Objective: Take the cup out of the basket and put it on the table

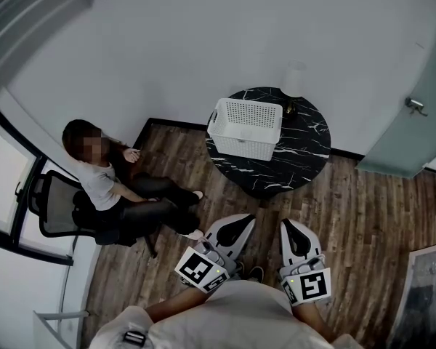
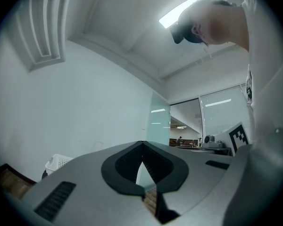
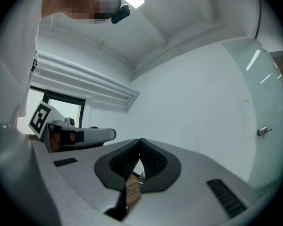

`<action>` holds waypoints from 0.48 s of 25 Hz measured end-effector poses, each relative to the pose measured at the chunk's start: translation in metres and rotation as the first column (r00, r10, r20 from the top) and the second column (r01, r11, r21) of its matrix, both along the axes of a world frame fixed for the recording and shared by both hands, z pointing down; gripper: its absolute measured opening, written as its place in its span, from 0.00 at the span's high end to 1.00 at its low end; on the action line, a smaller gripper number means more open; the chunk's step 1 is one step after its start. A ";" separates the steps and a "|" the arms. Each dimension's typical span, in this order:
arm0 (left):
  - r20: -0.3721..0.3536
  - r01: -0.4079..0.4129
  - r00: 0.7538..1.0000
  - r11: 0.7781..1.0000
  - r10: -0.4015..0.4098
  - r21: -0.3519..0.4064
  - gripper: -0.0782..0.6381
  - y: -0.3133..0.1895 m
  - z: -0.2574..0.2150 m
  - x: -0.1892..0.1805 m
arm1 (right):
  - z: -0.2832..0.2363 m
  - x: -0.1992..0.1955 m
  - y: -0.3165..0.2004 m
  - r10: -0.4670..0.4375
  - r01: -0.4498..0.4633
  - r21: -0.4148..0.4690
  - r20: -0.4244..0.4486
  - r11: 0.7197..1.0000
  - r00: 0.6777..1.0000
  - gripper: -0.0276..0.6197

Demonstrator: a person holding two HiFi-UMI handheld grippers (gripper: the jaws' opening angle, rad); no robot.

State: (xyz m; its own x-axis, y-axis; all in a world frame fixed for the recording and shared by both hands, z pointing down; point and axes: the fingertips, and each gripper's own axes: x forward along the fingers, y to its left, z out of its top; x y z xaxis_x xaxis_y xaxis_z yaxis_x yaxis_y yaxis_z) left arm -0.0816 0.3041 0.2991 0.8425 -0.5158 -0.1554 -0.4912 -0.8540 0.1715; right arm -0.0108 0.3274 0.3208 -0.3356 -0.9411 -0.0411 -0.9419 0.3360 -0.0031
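Down on the wood floor [image 1: 370,209], a round black marble table [image 1: 305,158] stands close to the white wall, and a pale door [image 1: 414,122] is off to the right. Left of the table a person [image 1: 109,184] sits in a black mesh chair [image 1: 54,206], legs stretched toward the table's foot.

On the table, a white perforated basket [image 1: 236,144] takes up the back-left part, with its left end right at the table's left edge. The right and front of the tabletop are bare marble. Honestly I can't make out the cup from up here. The basket's inside is just a white blur, so if it's in there, it doesn't show.

Both tools hang low at the near side, well apart from the table. The left gripper [image 1: 243,222] has its ribbed pads [image 2: 129,161] pressed tip to tip with nothing between them. The right gripper [image 1: 291,227] is the same, with its pads [image 3: 153,159] meeting at the tips and holding nothing.
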 end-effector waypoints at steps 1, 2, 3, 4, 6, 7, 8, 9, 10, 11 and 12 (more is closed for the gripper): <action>0.003 -0.002 1.000 1.000 0.002 -0.001 0.88 0.000 0.001 0.002 | -0.001 0.002 0.000 -0.001 0.001 0.005 0.017 1.000 1.000 0.95; 0.005 -0.003 1.000 1.000 0.003 -0.003 0.88 0.000 0.002 0.004 | -0.002 0.005 0.000 -0.003 0.003 0.011 0.034 1.000 0.999 0.95; 0.007 -0.004 1.000 1.000 0.004 -0.005 0.88 -0.001 0.003 0.006 | -0.003 0.007 0.001 -0.005 0.005 0.017 0.047 1.000 0.999 0.95; 0.008 -0.004 1.000 1.000 0.004 -0.008 0.88 -0.001 0.004 0.008 | -0.003 0.010 0.001 -0.005 0.004 0.021 0.051 1.000 0.999 0.95; 0.012 -0.006 1.000 1.000 0.006 -0.009 0.88 -0.004 0.005 0.014 | -0.004 0.016 0.001 0.000 -0.001 0.025 0.047 1.000 0.999 0.94; 0.016 -0.008 1.000 1.000 0.008 -0.008 0.88 -0.005 0.005 0.018 | -0.003 0.020 0.000 0.002 -0.003 0.024 0.048 1.000 0.999 0.95; 0.021 -0.011 1.000 1.000 0.011 -0.008 0.88 -0.005 0.006 0.023 | -0.003 0.024 0.000 0.002 -0.004 0.022 0.051 1.000 0.999 0.94; 0.026 -0.014 1.000 1.000 0.014 -0.009 0.88 -0.006 0.008 0.028 | -0.002 0.029 0.000 0.002 -0.003 0.018 0.055 1.000 0.998 0.95; 0.032 -0.014 0.999 1.000 0.014 -0.011 0.88 -0.006 0.009 0.032 | -0.001 0.034 0.001 0.000 -0.001 0.014 0.059 1.000 0.998 0.95; 0.037 -0.010 0.999 1.000 0.010 -0.014 0.88 -0.006 0.011 0.035 | 0.000 0.038 0.002 -0.003 0.002 0.012 0.062 1.000 0.998 0.95; 0.040 -0.002 0.999 1.000 0.003 -0.018 0.88 -0.007 0.013 0.038 | 0.001 0.042 0.003 -0.006 0.005 0.012 0.063 1.000 0.998 0.94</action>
